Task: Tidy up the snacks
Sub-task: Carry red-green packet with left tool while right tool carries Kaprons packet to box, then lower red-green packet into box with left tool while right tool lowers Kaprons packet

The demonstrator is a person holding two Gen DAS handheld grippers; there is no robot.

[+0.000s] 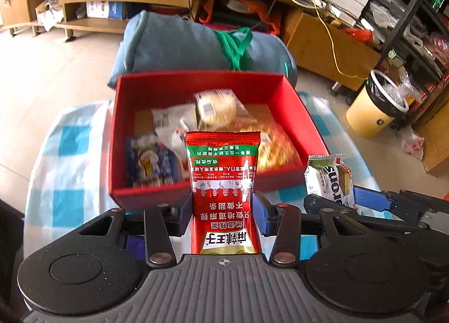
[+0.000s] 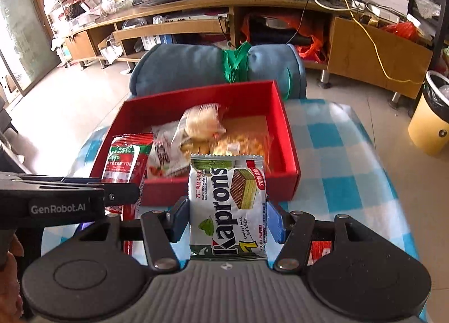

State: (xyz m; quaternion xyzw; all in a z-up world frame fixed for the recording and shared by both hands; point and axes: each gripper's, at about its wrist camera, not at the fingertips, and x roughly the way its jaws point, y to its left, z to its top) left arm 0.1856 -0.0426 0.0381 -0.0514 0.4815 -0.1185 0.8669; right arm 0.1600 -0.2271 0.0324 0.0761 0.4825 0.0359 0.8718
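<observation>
Both packets gripped – box [image 1: 157, 84] seemingly ahead

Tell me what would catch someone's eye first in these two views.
Two snack packs held up front: the left hand-held gripper clamps a red spicy-strip packet, and the right hand-held gripper clamps a white Kaprons wafer pack. Just beyond them an open red box, already holding several snacks, sits on a blue-and-white checked cloth, with a rolled blue blanket behind it.
</observation>
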